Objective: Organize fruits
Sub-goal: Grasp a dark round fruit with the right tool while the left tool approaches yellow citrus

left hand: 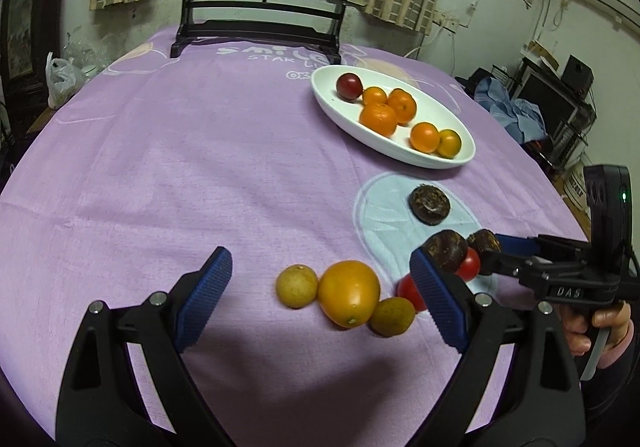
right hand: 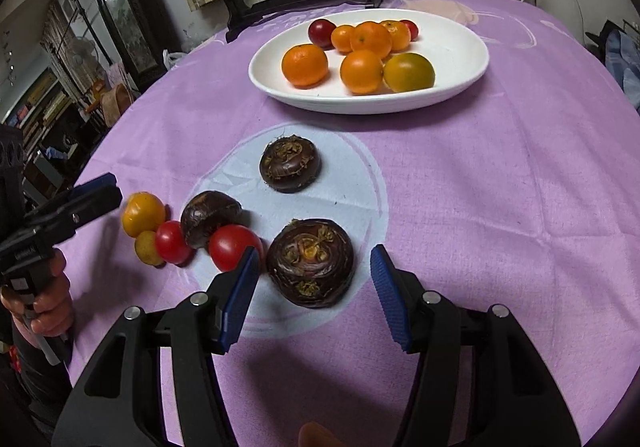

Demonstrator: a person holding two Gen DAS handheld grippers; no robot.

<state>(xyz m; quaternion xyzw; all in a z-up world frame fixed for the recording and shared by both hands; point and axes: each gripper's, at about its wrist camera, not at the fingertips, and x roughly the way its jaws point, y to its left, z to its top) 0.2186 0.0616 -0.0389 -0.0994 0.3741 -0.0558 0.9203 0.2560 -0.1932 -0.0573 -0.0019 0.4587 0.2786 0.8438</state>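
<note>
- Left gripper (left hand: 320, 299): tilted down over the near edge of the table (left hand: 200, 151), jaws spread wide, nothing between the pads. Released.
- Just ahead of it sit a large yellow-orange fruit (left hand: 349, 293), a small yellow fruit (left hand: 297, 286) touching its left side and a greenish fruit (left hand: 391, 316) touching its right.
- A red tomato (left hand: 410, 292) lies partly hidden behind the left gripper's right finger.
- Right gripper (right hand: 314, 287): angled steeply down near the table's near edge, jaws straddling a dark brown chestnut (right hand: 311, 262). A gap shows on both sides, wider on the right; the pads do not press on it. Not grasping.
- A person's hand (left hand: 600, 327) grips the right tool's handle at the trigger; another hand (right hand: 44, 307) holds the left tool likewise.
- Two more chestnuts rest on the pale circle of the cloth: one (right hand: 290, 163) toward the middle, one (right hand: 210, 218) leftward among two tomatoes (right hand: 234, 248).
- A white dish (right hand: 460, 47) stands toward the far edge, holding oranges (right hand: 305, 64) and a dark red fruit (right hand: 322, 32).
</note>
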